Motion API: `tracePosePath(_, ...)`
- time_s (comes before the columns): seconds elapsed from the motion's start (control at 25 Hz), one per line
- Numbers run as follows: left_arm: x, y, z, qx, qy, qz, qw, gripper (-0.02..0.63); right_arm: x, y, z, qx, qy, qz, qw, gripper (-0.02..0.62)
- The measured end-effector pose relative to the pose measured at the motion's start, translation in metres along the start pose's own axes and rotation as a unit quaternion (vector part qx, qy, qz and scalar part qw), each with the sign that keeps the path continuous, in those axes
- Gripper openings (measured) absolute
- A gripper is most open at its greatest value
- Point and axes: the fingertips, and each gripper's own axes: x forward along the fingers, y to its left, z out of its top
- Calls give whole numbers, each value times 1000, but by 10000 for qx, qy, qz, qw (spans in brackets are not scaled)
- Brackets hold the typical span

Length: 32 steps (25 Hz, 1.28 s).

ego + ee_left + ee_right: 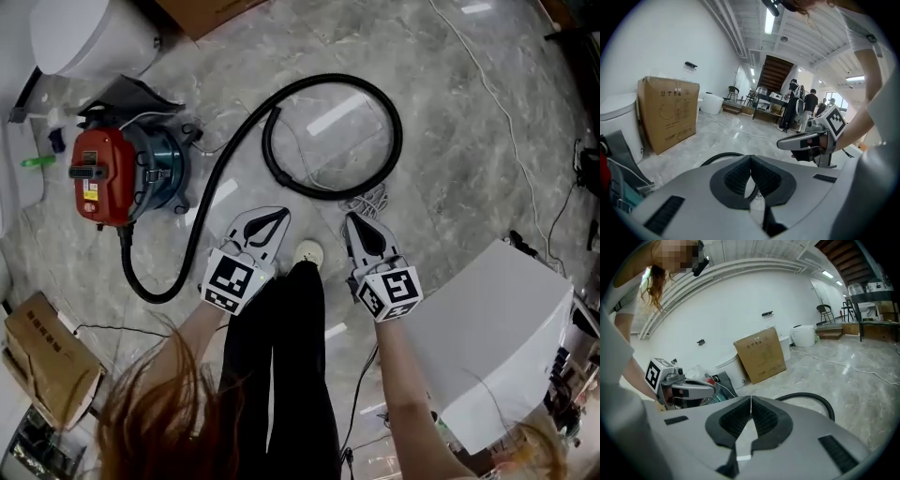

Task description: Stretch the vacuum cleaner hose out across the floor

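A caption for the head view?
Left gripper and right gripper, both shut, near the looped hose and vacuum cleaner.

Open workshop hall: a cardboard box [669,112] left of the left gripper [751,159], a staircase [777,75] and worktable [765,97] far ahead.

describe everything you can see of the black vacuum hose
The hose is a long, black, flexible tube, seemingly plastic. One end meets the red and blue vacuum cleaner. From there it dips in a U, runs across the grey floor and curls into one loop. It is not yet stretched out.
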Motion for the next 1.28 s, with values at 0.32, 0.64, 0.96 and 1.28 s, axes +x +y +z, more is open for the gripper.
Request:
tracePosePath(0.32,52,33,-84,84,198,13,9998,9,52,-33,-75,-382,370,-142,9985,17)
tracePosePath(0.64,89,50,-147,-27,383,-186,9991,11,88,-57,-136,-708,728,-287,9944,17)
tracePosePath(0.96,122,64,-223,334,858,-366,9951,11,129,-64,-213,-1231,1208,62,9850,17)
tracePosePath(1.28,158,85,-306,195,1410,-219,9896,12,162,-84,-297,-1802,2069,178,9615,23)
